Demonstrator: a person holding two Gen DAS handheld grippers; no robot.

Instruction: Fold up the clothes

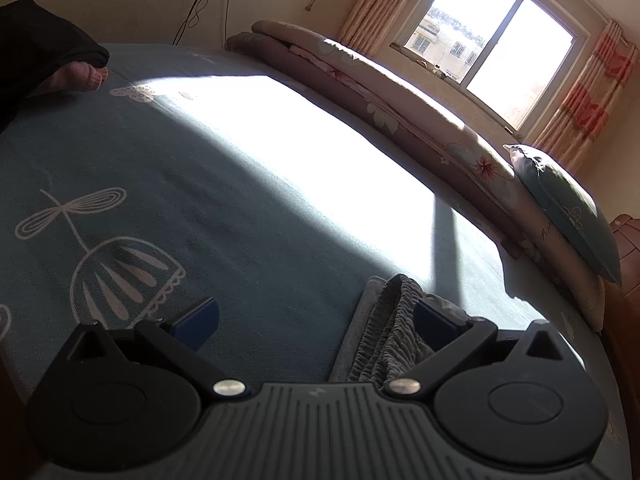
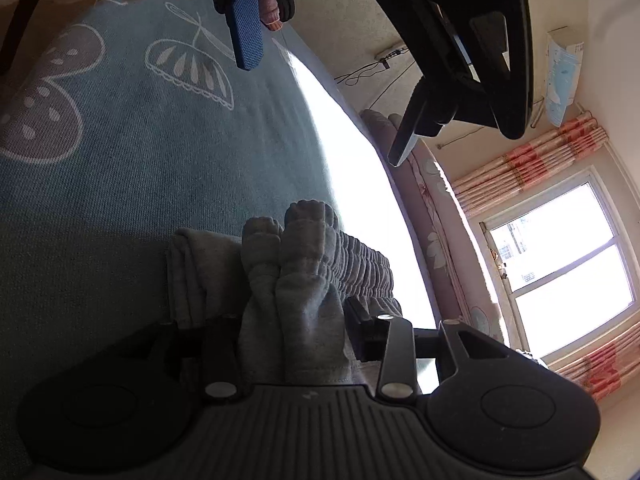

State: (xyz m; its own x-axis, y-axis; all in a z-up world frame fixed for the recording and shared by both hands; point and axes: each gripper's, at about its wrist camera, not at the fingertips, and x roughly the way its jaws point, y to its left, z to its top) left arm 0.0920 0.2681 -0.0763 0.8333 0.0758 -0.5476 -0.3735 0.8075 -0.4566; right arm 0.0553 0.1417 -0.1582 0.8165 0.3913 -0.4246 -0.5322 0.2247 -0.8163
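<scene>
A grey garment with a ribbed elastic waistband (image 2: 312, 248) lies folded and bunched on the teal patterned bedsheet (image 2: 120, 160). In the right wrist view my right gripper (image 2: 292, 336) stands open around an upright fold of it; the cloth fills the gap loosely and does not look pinched. My left gripper (image 1: 314, 320) is open wide with nothing between its blue pads (image 1: 196, 320); the garment (image 1: 384, 332) lies beside its right finger. The right wrist view also shows the left gripper (image 2: 320, 92) hovering over the bed beyond the garment.
A folded floral quilt (image 1: 380, 92) and a teal pillow (image 1: 568, 208) line the bed's far edge under a bright window (image 1: 492, 48). A wooden bed frame (image 1: 624, 264) borders the right. A person's bare toes (image 1: 88, 76) rest on the sheet at far left.
</scene>
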